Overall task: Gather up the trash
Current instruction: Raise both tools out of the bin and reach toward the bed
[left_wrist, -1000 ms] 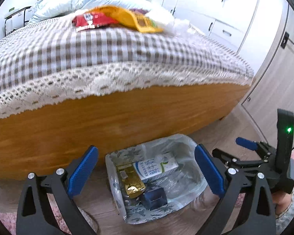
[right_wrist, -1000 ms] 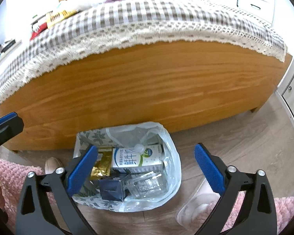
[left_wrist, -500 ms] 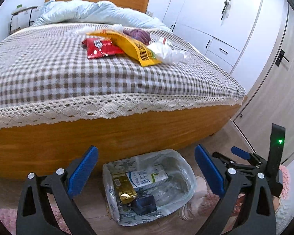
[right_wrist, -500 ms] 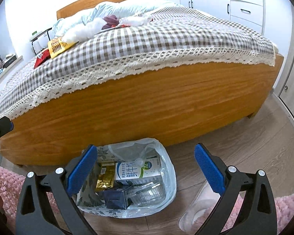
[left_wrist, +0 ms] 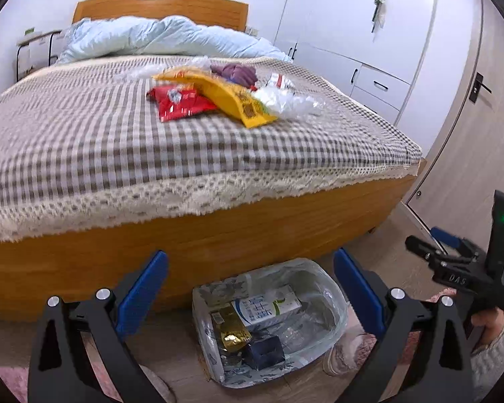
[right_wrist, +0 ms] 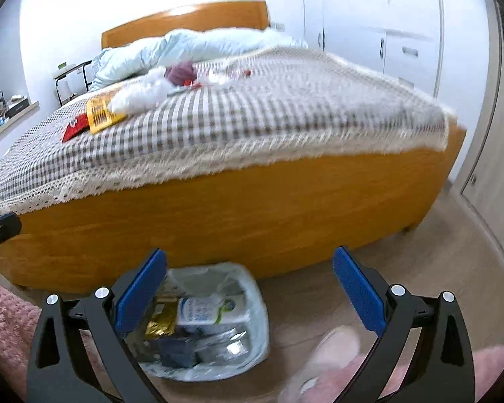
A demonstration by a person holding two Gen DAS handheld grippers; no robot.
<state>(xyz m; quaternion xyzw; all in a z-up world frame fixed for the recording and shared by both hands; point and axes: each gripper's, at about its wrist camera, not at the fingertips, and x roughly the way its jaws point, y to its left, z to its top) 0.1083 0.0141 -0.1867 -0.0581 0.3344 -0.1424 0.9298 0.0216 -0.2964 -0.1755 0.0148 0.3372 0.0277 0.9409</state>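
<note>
A bin lined with a clear plastic bag [left_wrist: 329, 302] [right_wrist: 255, 315] stands on the floor against the bed's foot and holds a milk carton [left_wrist: 268, 305], a gold packet [left_wrist: 232, 330] and a dark box [left_wrist: 265, 352]. On the checked bedspread lie a red wrapper [left_wrist: 181, 104] [right_wrist: 74, 127], a yellow packet [left_wrist: 232, 95] [right_wrist: 99, 110], crumpled clear plastic [left_wrist: 285, 100] [right_wrist: 137, 94] and a purple item [left_wrist: 235, 72] [right_wrist: 181, 70]. My left gripper [left_wrist: 250, 288] is open above the bin, empty. My right gripper [right_wrist: 248, 285] is open too, seen also at the right [left_wrist: 453, 255].
The wooden bed frame [left_wrist: 218, 235] fills the middle. White wardrobes [left_wrist: 352, 33] and a door [left_wrist: 470, 100] stand to the right. A light blue duvet [left_wrist: 171, 37] is heaped by the headboard. Pink slippers [right_wrist: 319, 359] rest on the floor beside the bin.
Both grippers have risen and tilted up from the bin, so the top of the bed and its litter now show. Both stayed open and empty.
</note>
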